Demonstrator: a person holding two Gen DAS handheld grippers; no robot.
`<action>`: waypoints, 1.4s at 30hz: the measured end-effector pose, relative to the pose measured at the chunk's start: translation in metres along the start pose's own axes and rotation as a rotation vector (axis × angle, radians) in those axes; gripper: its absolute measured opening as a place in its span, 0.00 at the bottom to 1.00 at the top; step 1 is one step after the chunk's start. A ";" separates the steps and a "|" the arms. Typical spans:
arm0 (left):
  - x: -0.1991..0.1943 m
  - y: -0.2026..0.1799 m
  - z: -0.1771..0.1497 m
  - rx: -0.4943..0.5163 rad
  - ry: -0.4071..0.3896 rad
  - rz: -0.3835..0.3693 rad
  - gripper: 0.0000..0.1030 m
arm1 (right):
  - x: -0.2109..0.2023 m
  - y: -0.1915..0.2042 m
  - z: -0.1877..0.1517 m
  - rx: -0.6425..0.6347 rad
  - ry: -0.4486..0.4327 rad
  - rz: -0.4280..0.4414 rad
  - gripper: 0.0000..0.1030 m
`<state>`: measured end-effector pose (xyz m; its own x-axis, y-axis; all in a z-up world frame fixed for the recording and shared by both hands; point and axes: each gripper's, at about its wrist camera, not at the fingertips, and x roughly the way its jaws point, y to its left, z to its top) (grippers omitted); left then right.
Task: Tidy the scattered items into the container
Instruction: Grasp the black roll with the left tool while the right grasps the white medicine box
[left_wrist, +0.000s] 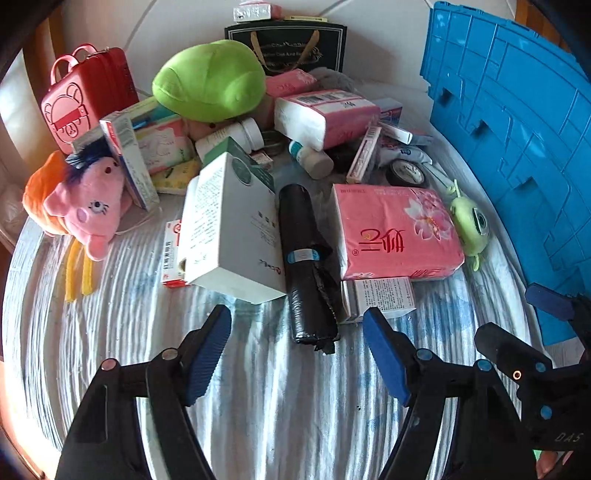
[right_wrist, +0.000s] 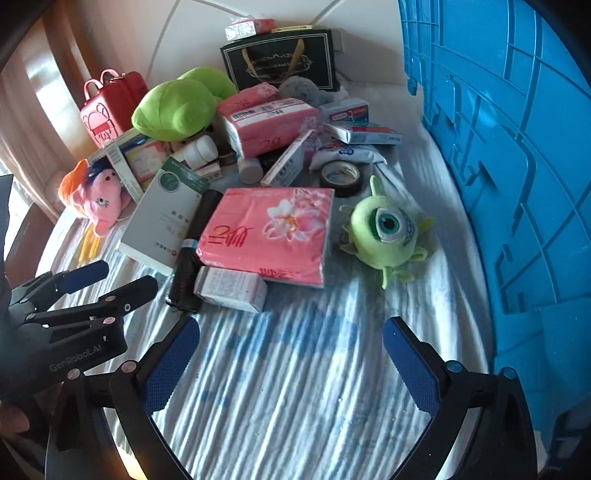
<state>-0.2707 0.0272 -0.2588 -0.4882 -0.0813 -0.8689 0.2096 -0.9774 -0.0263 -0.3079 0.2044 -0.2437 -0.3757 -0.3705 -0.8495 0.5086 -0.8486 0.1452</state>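
Scattered items lie heaped on a striped cloth: a pink tissue pack (left_wrist: 395, 229) (right_wrist: 266, 229), a black roll of bags (left_wrist: 306, 258) (right_wrist: 192, 254), a white box (left_wrist: 229, 229) (right_wrist: 162, 221), a small grey box (left_wrist: 376, 295) (right_wrist: 229, 284) and a green one-eyed plush (left_wrist: 472, 225) (right_wrist: 384, 232). The blue container (left_wrist: 517, 147) (right_wrist: 517, 147) stands at the right. My left gripper (left_wrist: 297, 317) hangs open just short of the black roll's near end, holding nothing. My right gripper (right_wrist: 291, 325) is open over bare cloth, in front of the tissue pack.
Farther back lie a pink plush (left_wrist: 88, 210), a green plush (left_wrist: 210, 81), a red mini suitcase (left_wrist: 85, 99), a black gift bag (left_wrist: 288, 44), a tape roll (right_wrist: 340, 177), bottles and several small boxes. Bare striped cloth (right_wrist: 295, 387) spreads in front of the pile.
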 end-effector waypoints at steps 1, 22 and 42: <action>0.007 -0.002 0.000 0.009 0.013 -0.006 0.69 | 0.001 -0.003 -0.001 0.007 0.006 -0.003 0.86; 0.026 0.046 -0.036 0.018 0.093 -0.069 0.32 | 0.082 0.059 0.016 0.040 0.071 0.083 0.72; 0.035 0.017 -0.017 0.157 0.085 -0.089 0.44 | 0.079 0.031 -0.022 0.049 0.103 -0.015 0.67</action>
<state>-0.2702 0.0108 -0.2980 -0.4241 0.0170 -0.9055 0.0310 -0.9990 -0.0333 -0.3052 0.1574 -0.3172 -0.3001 -0.3186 -0.8991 0.4642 -0.8722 0.1542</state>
